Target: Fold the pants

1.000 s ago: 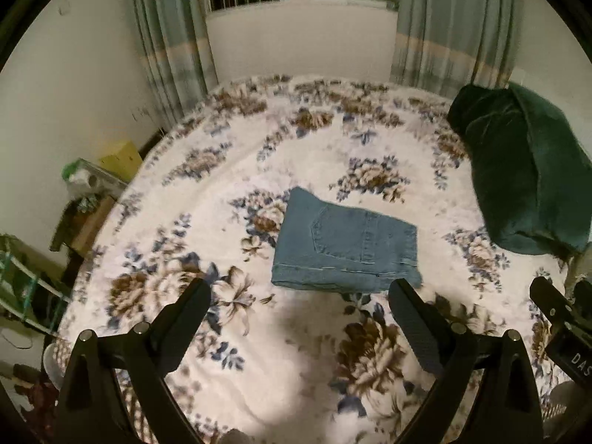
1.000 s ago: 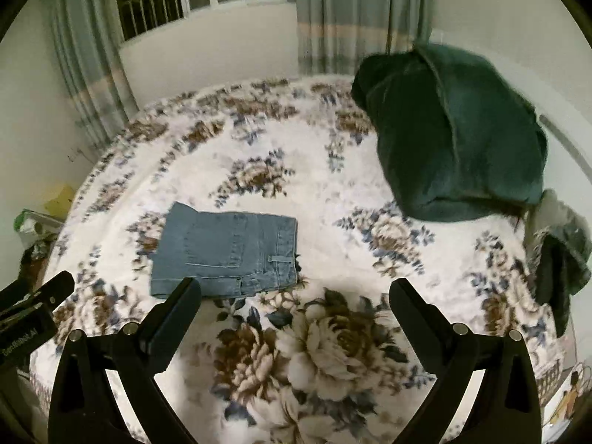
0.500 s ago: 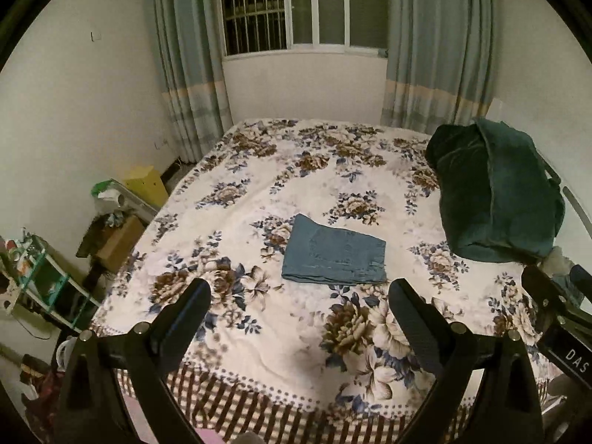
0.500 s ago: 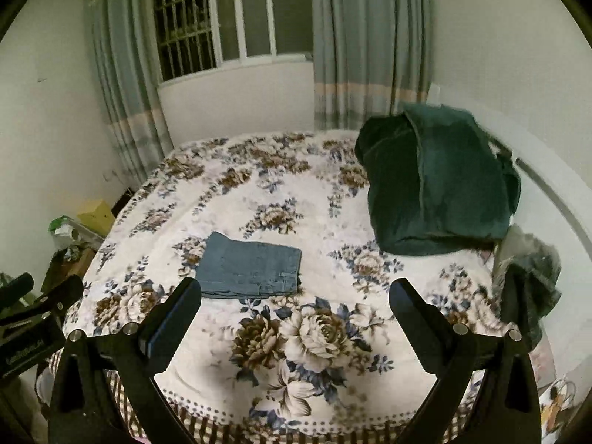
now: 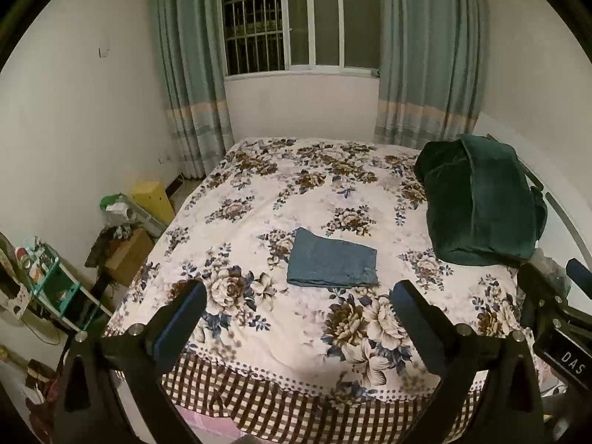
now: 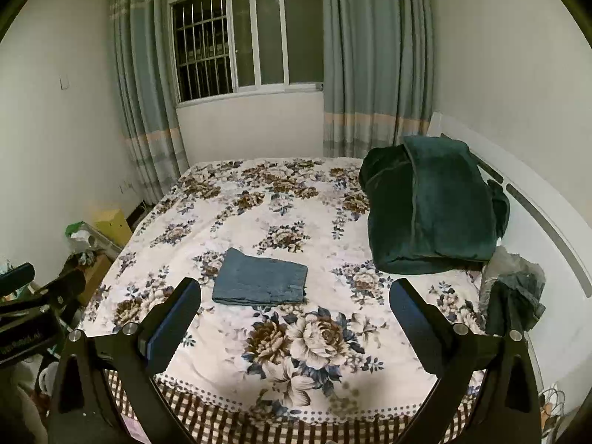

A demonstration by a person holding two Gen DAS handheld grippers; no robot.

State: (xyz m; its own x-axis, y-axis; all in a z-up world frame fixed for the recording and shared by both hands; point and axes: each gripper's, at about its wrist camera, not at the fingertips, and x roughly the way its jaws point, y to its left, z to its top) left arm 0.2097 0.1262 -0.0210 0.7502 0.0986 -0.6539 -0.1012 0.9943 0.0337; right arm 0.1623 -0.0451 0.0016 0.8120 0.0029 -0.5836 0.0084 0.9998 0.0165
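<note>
Blue denim pants [image 5: 332,260] [image 6: 261,278] lie folded into a flat rectangle on the flowered bedspread [image 5: 259,199] [image 6: 236,229], near the middle of the bed. My left gripper [image 5: 298,298] is open and empty, held well back from the bed's foot, far from the pants. My right gripper [image 6: 295,296] is likewise open with nothing between its fingers, also back past the bed's foot edge. The right gripper's body [image 5: 555,318] shows at the right edge of the left wrist view, and the left gripper's body [image 6: 33,303] at the left edge of the right wrist view.
A dark green blanket [image 5: 481,199] [image 6: 433,207] is heaped at the bed's right side by the white headboard [image 6: 547,222]. Grey clothes [image 6: 514,288] lie near it. Boxes and clutter [image 5: 125,222] fill the floor to the left. A barred window [image 5: 296,18] and curtains stand behind.
Both grippers have pulled back and up, away from the bed; the folded pants look much smaller and the whole bed and window are in view. Pants have not moved.
</note>
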